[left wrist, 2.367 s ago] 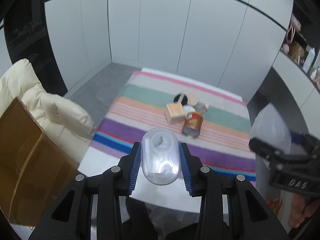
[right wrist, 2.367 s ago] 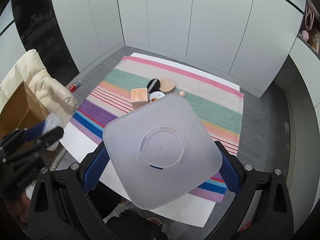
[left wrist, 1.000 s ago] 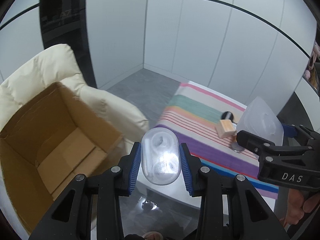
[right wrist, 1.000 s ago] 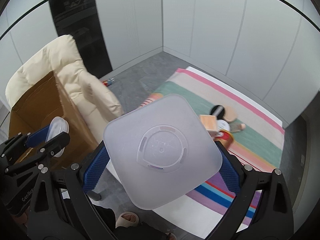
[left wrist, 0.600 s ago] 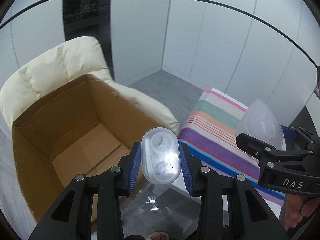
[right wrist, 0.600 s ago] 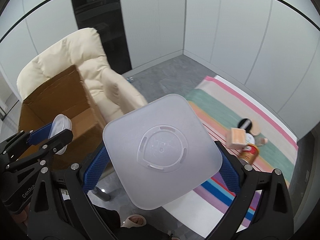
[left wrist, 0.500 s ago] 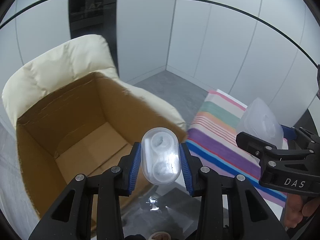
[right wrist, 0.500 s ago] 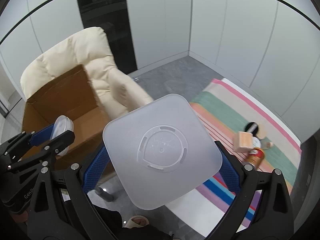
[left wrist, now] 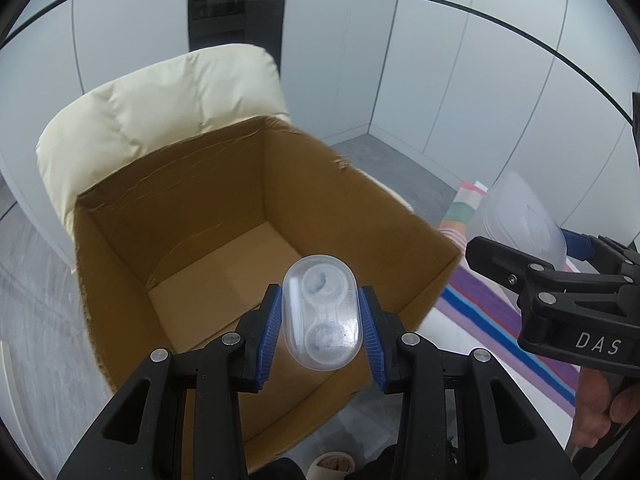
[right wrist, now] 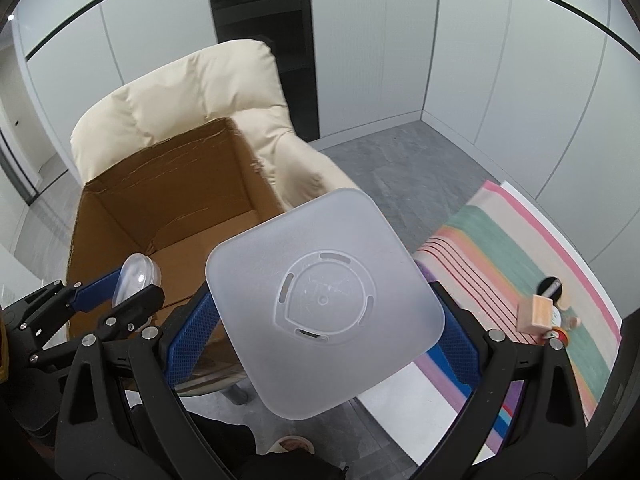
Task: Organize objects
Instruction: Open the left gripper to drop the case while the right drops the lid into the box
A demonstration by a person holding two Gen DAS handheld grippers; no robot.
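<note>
My left gripper is shut on a clear oval plastic case and holds it above the near edge of an open brown cardboard box. The box inside looks bare. My right gripper is shut on a frosted square plastic container, held to the right of the box. The left gripper with the case shows in the right wrist view, and the right gripper with the container shows in the left wrist view.
The box sits on a cream padded armchair. A striped cloth on a white table lies to the right with a wooden block, a can and a black round item. Grey floor and white wall panels surround.
Both grippers have swung left from the striped cloth toward the cardboard box, each still holding its item. The left gripper now hangs over the box opening.
</note>
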